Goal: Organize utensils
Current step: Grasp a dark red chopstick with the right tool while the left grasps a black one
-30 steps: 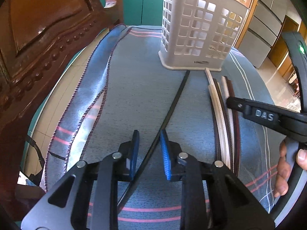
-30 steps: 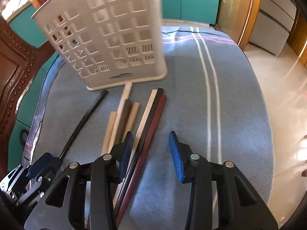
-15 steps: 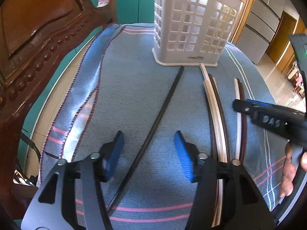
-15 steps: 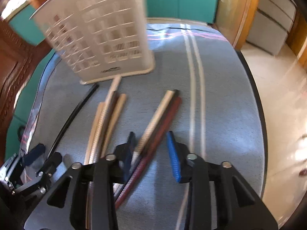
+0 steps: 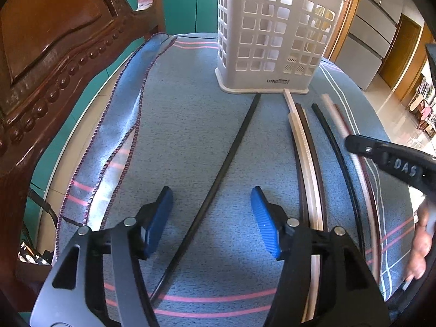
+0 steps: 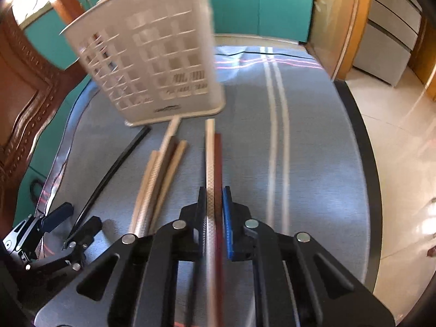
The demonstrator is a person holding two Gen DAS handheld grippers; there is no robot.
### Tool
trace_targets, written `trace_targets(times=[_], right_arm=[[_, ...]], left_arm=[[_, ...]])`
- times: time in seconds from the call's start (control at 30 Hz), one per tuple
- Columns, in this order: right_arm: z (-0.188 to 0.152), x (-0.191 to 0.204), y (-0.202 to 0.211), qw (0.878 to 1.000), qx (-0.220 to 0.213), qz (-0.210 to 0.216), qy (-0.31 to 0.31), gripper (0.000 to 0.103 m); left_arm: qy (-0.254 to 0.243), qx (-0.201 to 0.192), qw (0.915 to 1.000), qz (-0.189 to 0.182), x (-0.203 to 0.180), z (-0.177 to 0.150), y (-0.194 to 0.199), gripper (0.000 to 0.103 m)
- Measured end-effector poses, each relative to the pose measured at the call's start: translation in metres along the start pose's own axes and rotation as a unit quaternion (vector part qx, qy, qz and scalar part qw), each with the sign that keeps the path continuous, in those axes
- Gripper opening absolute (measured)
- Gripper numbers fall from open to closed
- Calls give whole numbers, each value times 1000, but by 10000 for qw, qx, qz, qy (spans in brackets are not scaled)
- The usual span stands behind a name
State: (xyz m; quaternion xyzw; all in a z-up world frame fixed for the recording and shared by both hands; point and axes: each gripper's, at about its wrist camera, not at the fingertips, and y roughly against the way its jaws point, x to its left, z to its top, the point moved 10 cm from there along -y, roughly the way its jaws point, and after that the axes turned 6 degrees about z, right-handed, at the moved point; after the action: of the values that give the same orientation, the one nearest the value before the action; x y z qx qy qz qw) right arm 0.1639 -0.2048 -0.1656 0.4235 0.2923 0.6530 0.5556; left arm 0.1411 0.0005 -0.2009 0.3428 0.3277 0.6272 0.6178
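Note:
A white perforated utensil basket (image 5: pixel 272 41) (image 6: pixel 152 62) stands at the far end of the blue cloth. My left gripper (image 5: pixel 210 193) is open, its blue pads astride a long black chopstick (image 5: pixel 234 147) without touching it. My right gripper (image 6: pixel 214 193) is closing its jaws on a beige chopstick (image 6: pixel 209 150) and a red-brown chopstick (image 6: pixel 218 158), and the pads press on them. In the left wrist view the right gripper (image 5: pixel 351 143) reaches in from the right. A bundle of beige and brown chopsticks (image 5: pixel 302 147) (image 6: pixel 163 163) lies between the two grippers, and another black chopstick (image 5: pixel 335 141) lies beside it.
A carved wooden chair (image 5: pixel 41 54) stands close along the left of the table. The cloth's loose hem (image 5: pixel 130 114) is folded there. The table's dark edge (image 6: pixel 357 163) runs on the right, with tiled floor beyond. A person's hand (image 5: pixel 421 245) holds the right gripper.
My left gripper has opened wide around the black chopstick. My right gripper closed onto the beige and red-brown chopsticks and swung them straight, leaving a black one on the cloth.

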Motion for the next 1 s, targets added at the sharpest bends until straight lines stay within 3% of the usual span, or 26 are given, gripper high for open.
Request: trace_targets(times=[0.33, 0.6, 0.73, 0.8, 0.9, 1.0], right_arm=[[-1, -34, 21, 9986, -218, -111, -469, 19], [-7, -41, -6, 9970, 143, -677, -340, 19], [-5, -39, -11, 9966, 157, -764, -257, 19], [-4, -38, -13, 9966, 167, -774, -219, 19], [-2, -35, -13, 9967, 179, -778, -136, 19], [0, -34, -13, 9971, 221, -727, -72, 19]], left_arm=[[62, -16, 10000, -25, 0, 2, 1, 65], [76, -30, 10000, -25, 2, 10, 0, 65], [-491, 13, 9986, -185, -17, 36, -6, 65], [-774, 99, 9969, -85, -24, 43, -12, 65], [-1077, 363, 9935, -84, -37, 51, -30, 53], [-1294, 377, 9908, -105, -47, 56, -30, 39]])
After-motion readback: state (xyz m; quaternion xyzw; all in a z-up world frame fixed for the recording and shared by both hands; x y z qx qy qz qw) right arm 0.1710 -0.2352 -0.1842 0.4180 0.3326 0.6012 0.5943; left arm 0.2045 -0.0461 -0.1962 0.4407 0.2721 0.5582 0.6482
